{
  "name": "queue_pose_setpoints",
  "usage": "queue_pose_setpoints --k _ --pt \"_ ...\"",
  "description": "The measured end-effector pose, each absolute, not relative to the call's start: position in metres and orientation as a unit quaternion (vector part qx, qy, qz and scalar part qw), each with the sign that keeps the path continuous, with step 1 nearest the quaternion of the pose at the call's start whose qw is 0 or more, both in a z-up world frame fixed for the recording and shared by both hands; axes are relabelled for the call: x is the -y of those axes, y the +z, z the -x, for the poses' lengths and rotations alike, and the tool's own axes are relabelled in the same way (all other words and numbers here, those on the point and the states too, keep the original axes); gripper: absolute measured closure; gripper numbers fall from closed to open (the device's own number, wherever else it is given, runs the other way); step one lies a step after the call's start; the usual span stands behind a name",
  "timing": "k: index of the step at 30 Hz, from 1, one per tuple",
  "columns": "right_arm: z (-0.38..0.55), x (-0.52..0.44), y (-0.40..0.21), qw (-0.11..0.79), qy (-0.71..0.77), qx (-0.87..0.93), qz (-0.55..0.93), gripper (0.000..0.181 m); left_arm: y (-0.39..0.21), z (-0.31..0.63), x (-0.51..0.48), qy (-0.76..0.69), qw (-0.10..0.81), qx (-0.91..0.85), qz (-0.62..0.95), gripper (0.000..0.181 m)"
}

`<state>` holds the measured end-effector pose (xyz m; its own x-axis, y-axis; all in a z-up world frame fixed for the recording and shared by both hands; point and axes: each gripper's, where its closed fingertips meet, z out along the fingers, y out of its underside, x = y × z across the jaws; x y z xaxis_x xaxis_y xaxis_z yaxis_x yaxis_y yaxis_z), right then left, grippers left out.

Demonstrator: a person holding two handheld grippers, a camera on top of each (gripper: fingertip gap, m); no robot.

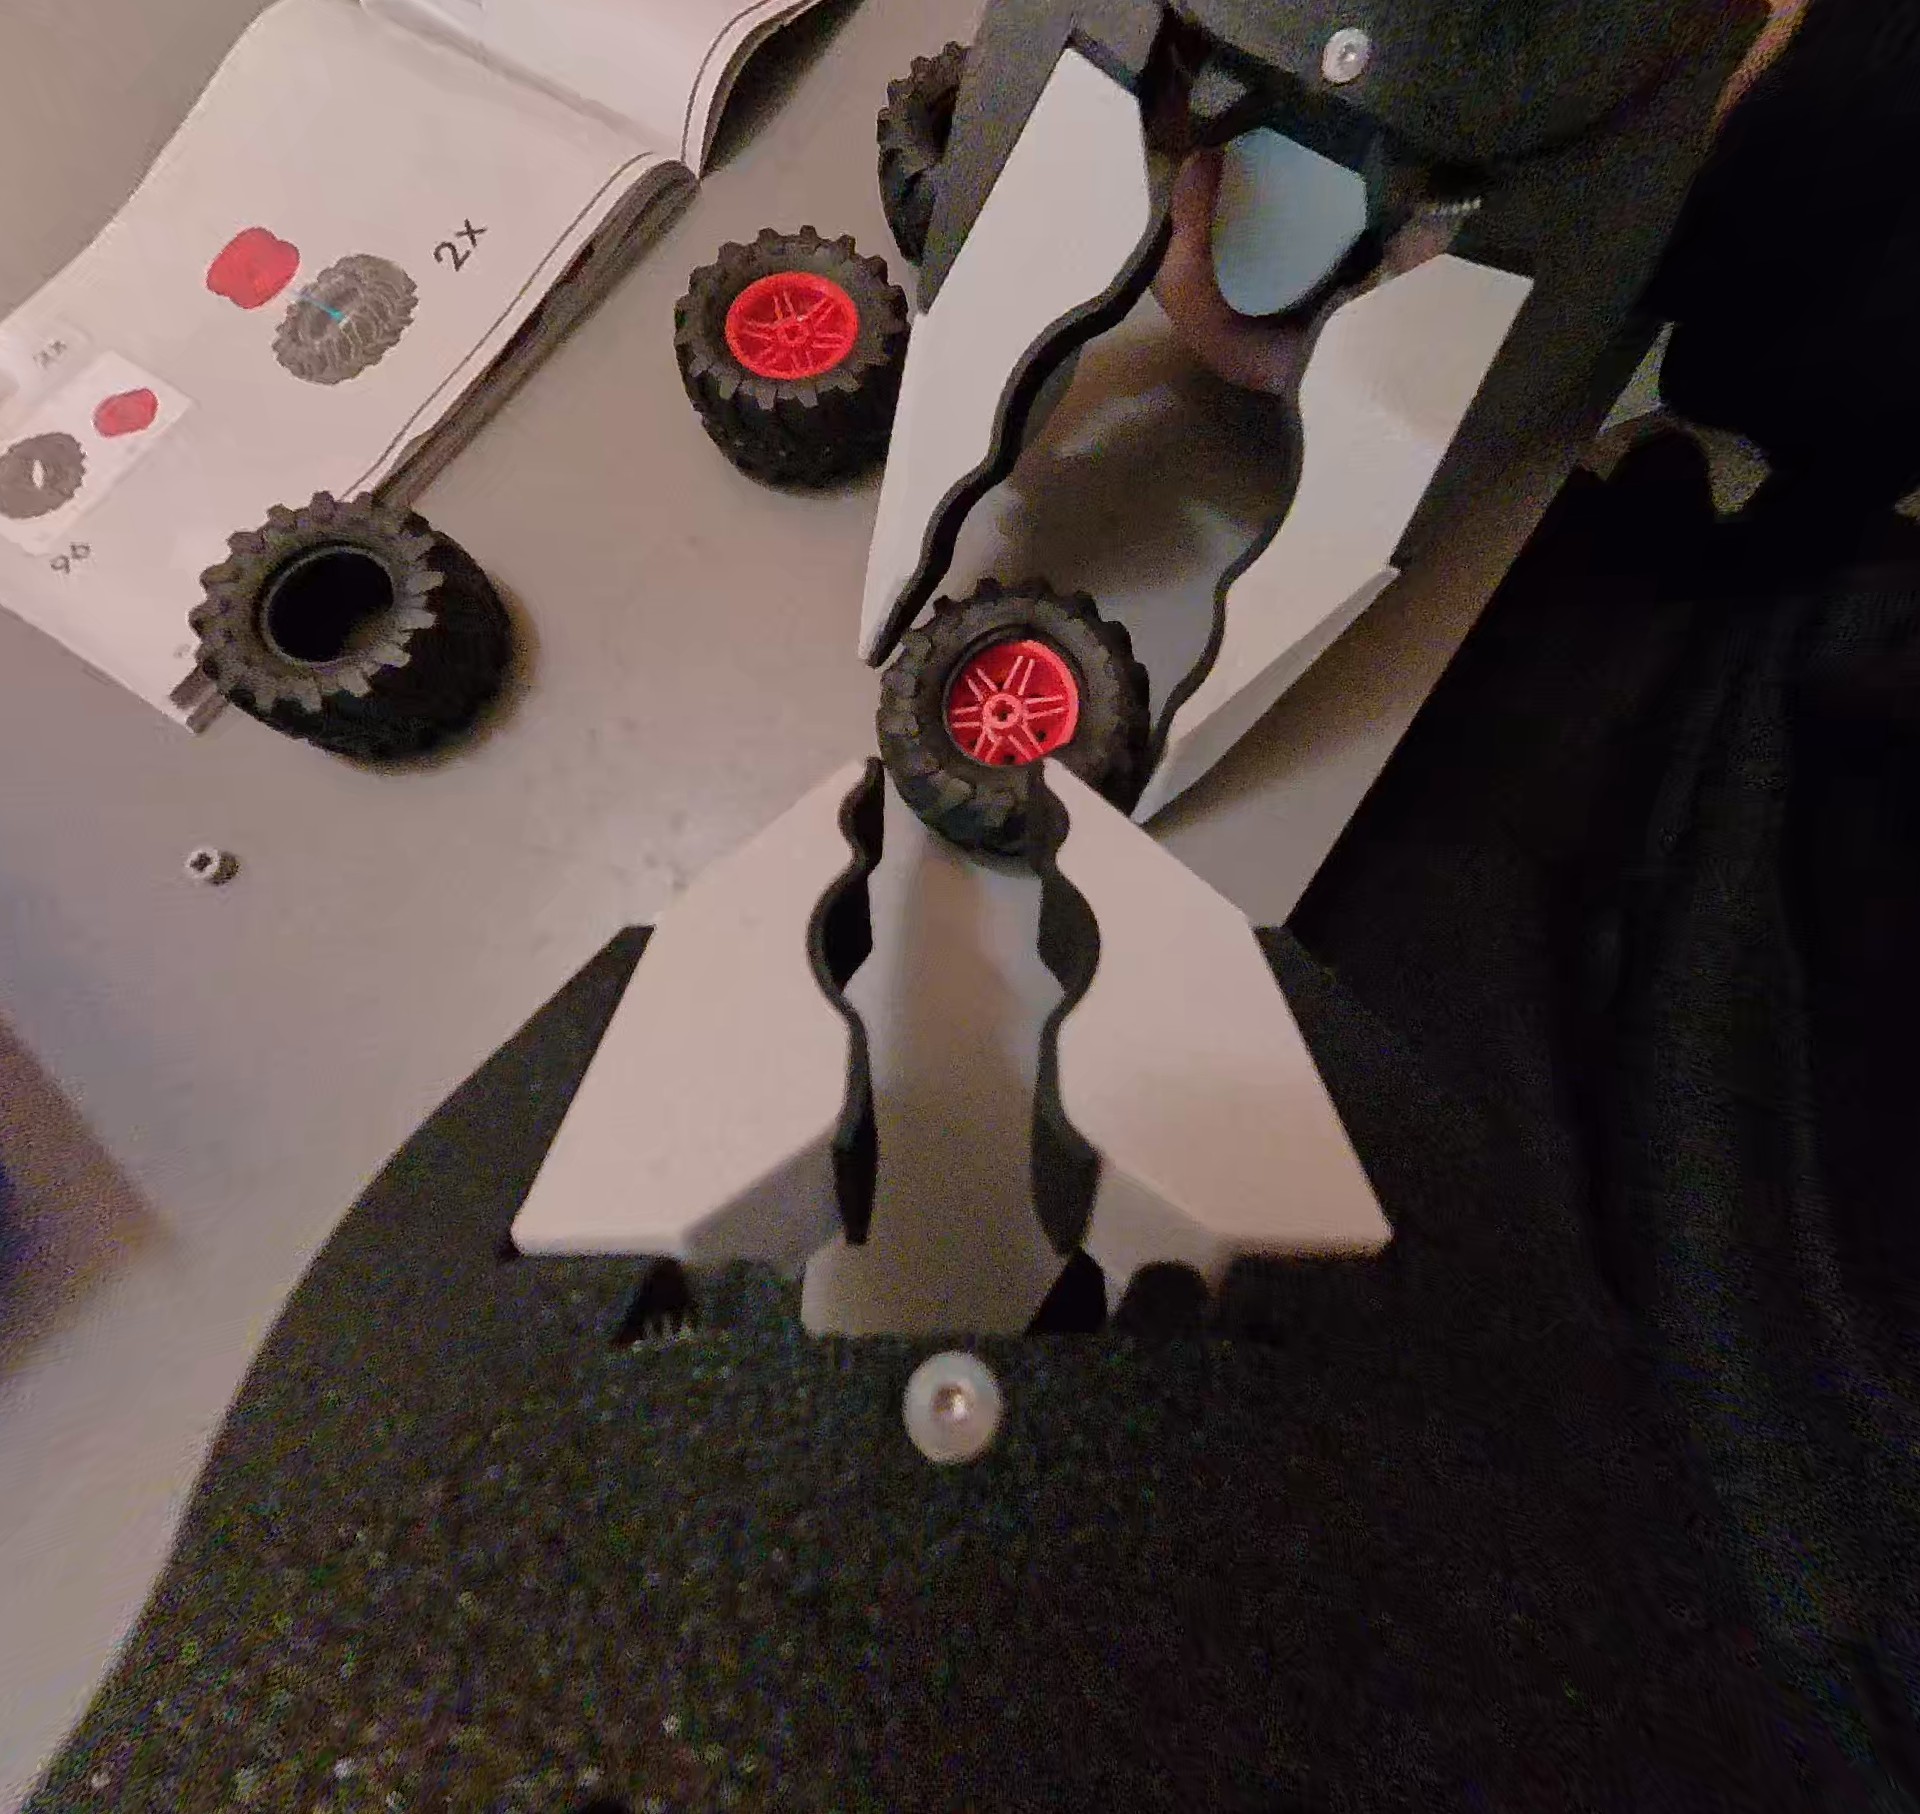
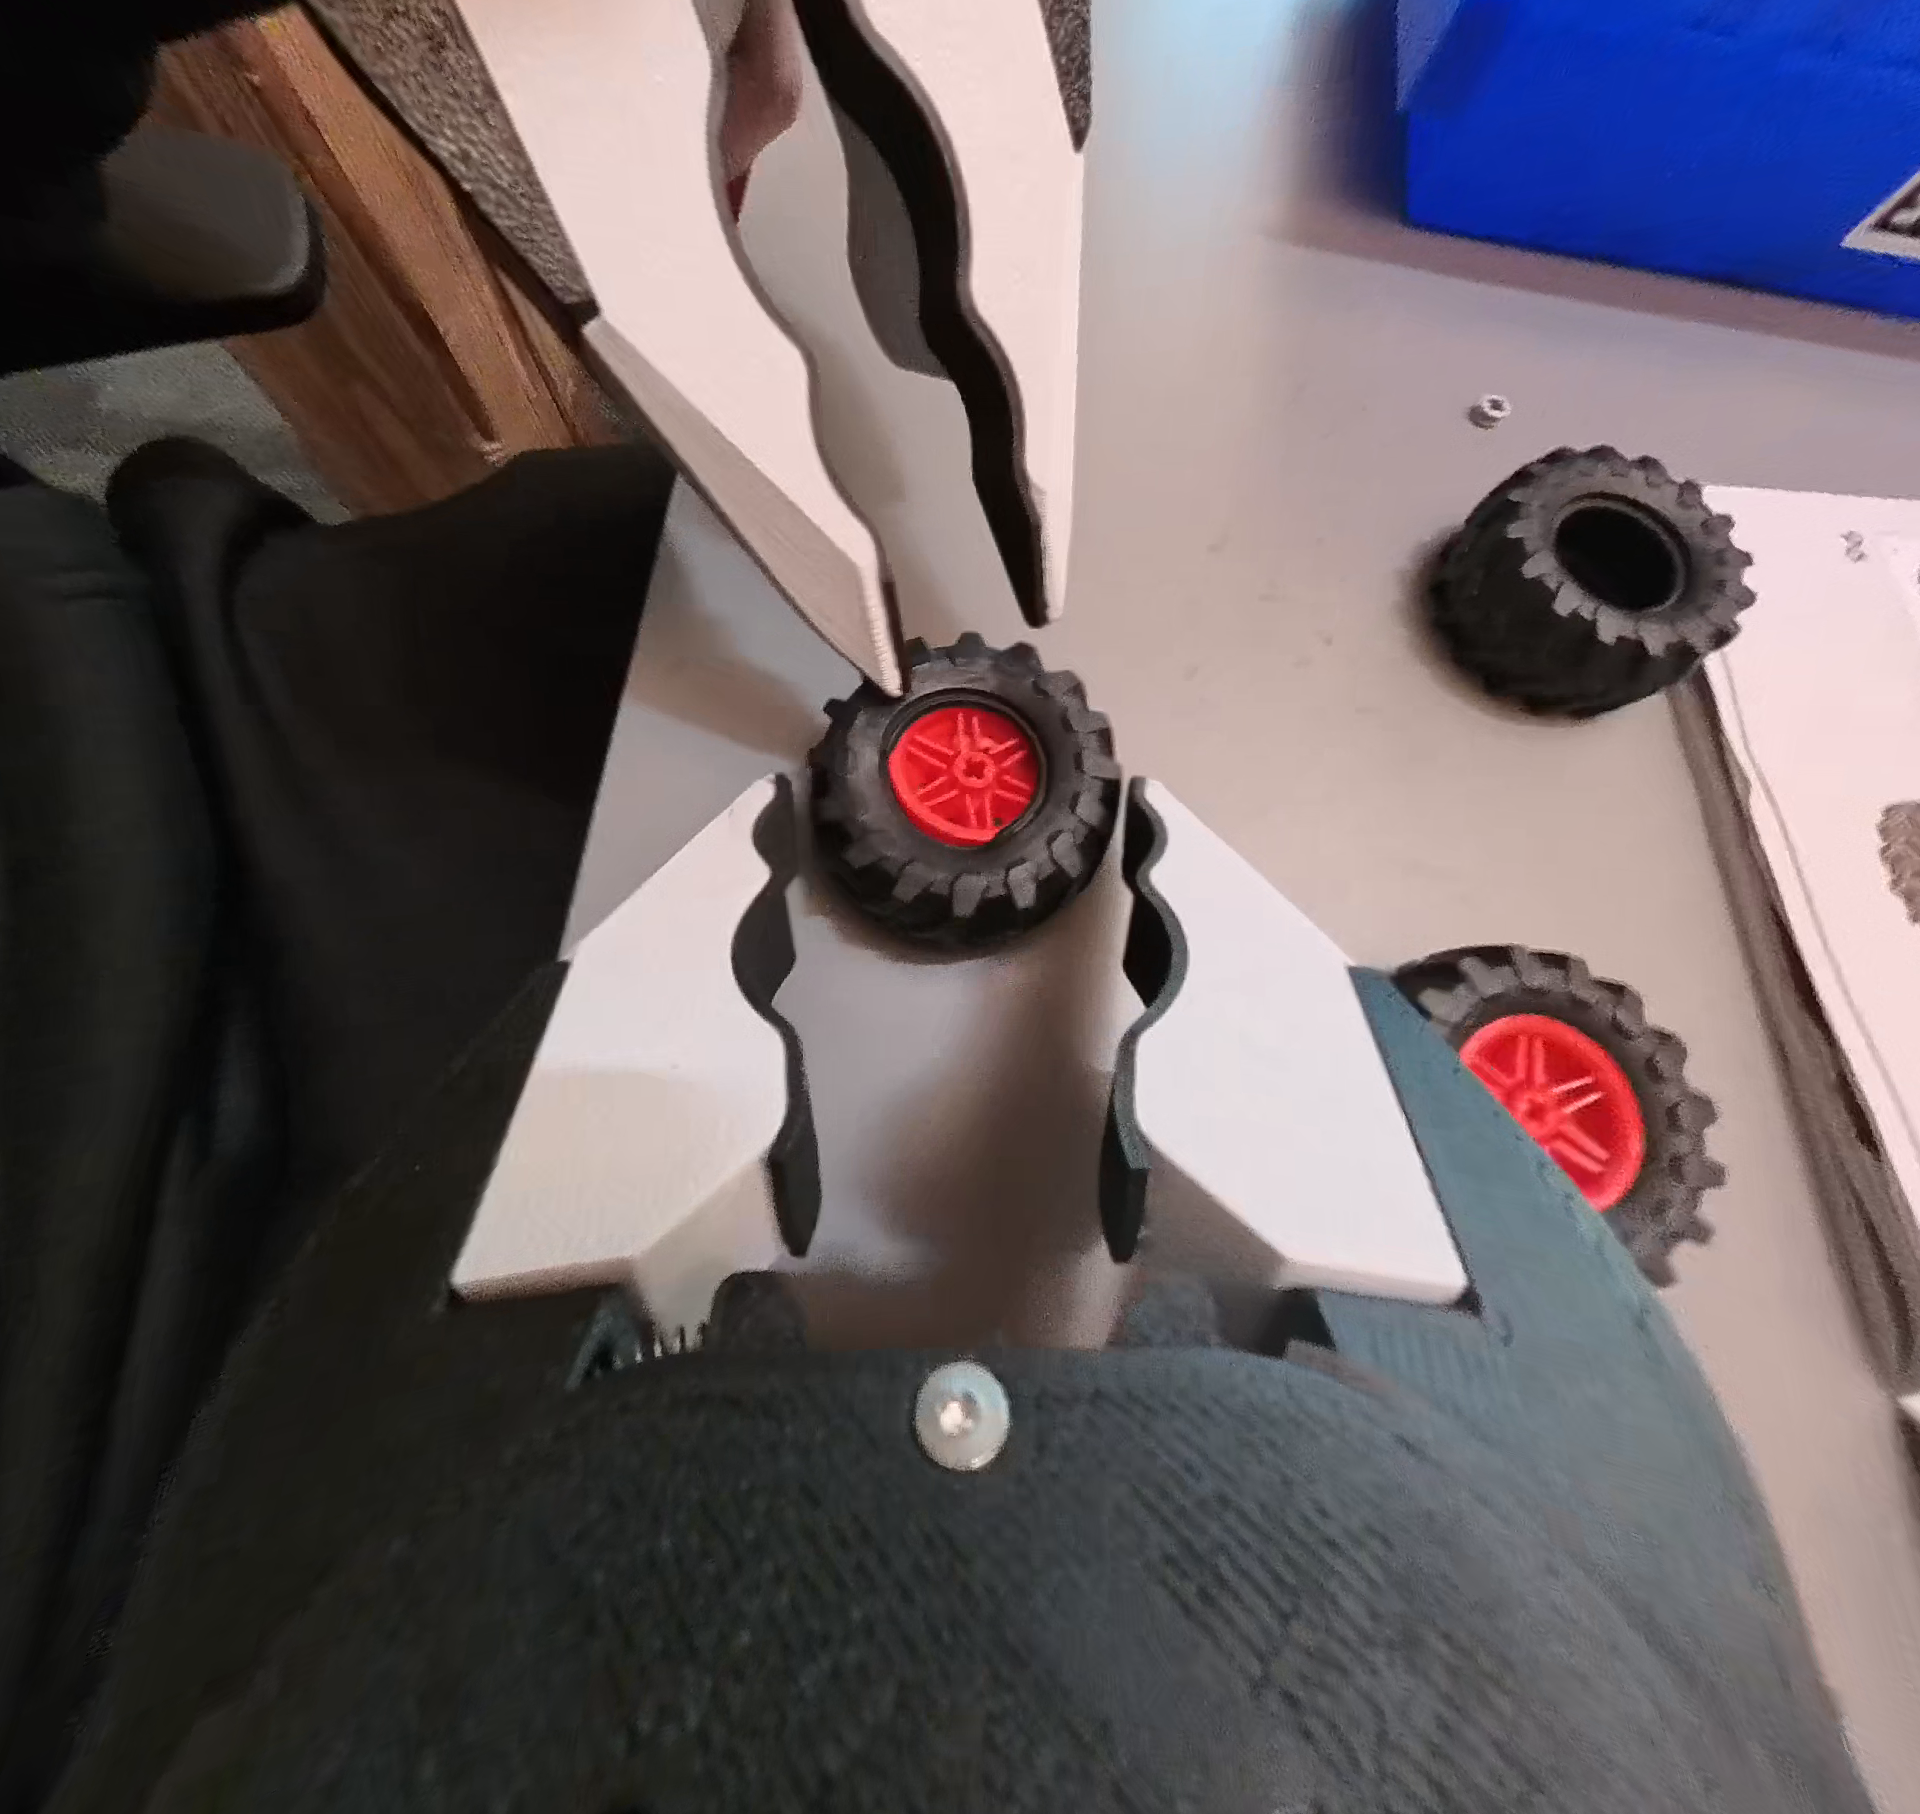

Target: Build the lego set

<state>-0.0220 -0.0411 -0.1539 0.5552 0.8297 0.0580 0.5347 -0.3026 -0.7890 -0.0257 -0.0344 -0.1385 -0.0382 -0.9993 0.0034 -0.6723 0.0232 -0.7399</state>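
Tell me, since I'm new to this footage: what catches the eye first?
The wheel with the red rim near the table's near edge, where the left gripper and right gripper meet tip to tip around it. A second red-rimmed wheel and an empty black tire sit further in, by the open instruction booklet.

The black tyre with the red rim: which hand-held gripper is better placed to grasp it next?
Probably right: the right hand-held gripper has its open fingers on both sides of the black rubber tyre with red spoked rim. The left hand-held gripper only points at it, its gap narrower.
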Motion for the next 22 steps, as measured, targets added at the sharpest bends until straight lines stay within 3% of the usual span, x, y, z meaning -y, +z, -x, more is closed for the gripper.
queue_pose_setpoints --k 3,7,10,22 --pt "0.024 0.040 -0.155 0.404 0.169 0.410 0.800 0.117 -0.139 0.025 0.039 -0.308 0.277 -0.646 0.641 0.168" --pt "0.025 0.036 -0.159 0.396 0.161 0.437 0.792 0.122 -0.137 0.028 0.036 -0.276 0.277 -0.674 0.626 0.163" --pt "0.025 0.035 -0.160 0.388 0.173 0.441 0.791 0.122 -0.135 0.034 0.031 -0.239 0.258 -0.709 0.611 0.181" --pt "0.014 0.053 -0.141 0.411 0.136 0.538 0.724 0.122 -0.163 0.041 0.019 -0.081 0.190 -0.811 0.548 0.181"
